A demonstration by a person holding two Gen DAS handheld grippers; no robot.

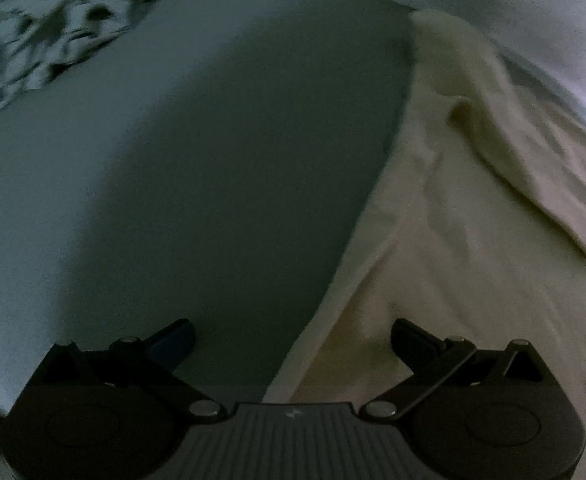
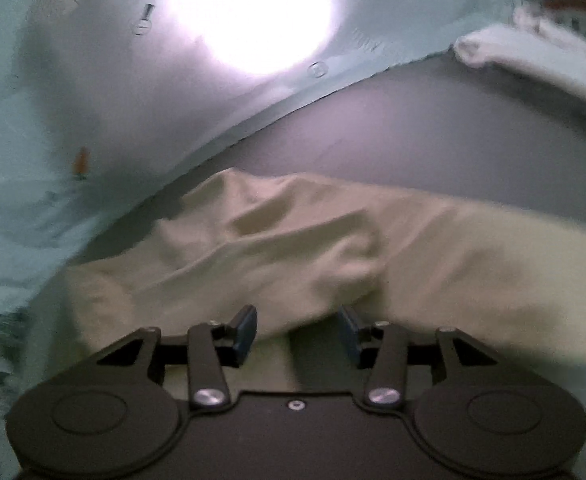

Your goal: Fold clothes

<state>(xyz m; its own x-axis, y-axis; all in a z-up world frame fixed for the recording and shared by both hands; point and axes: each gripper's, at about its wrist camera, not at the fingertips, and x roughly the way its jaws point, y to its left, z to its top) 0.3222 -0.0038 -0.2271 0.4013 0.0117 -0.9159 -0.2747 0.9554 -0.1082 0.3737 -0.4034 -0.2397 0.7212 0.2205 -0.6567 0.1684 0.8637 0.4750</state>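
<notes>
A cream garment (image 1: 473,220) lies crumpled on a grey surface (image 1: 213,160), filling the right half of the left wrist view, with a rumpled sleeve running to the upper right. My left gripper (image 1: 291,340) hovers over the garment's left edge, its jaws wide apart with nothing between the fingers. In the right wrist view the same cream garment (image 2: 313,248) bunches in folds just ahead of my right gripper (image 2: 297,328). That gripper is partly open. A fold of cloth sits near the gap, and the blue pads (image 2: 247,330) do not press on it.
A pale green sheet (image 2: 73,100) borders the grey surface (image 2: 413,132), with strong glare (image 2: 253,12) on it. A dark patterned fabric (image 1: 53,40) lies crumpled at the far left of the left wrist view. Another whitish cloth (image 2: 533,60) lies at the upper right.
</notes>
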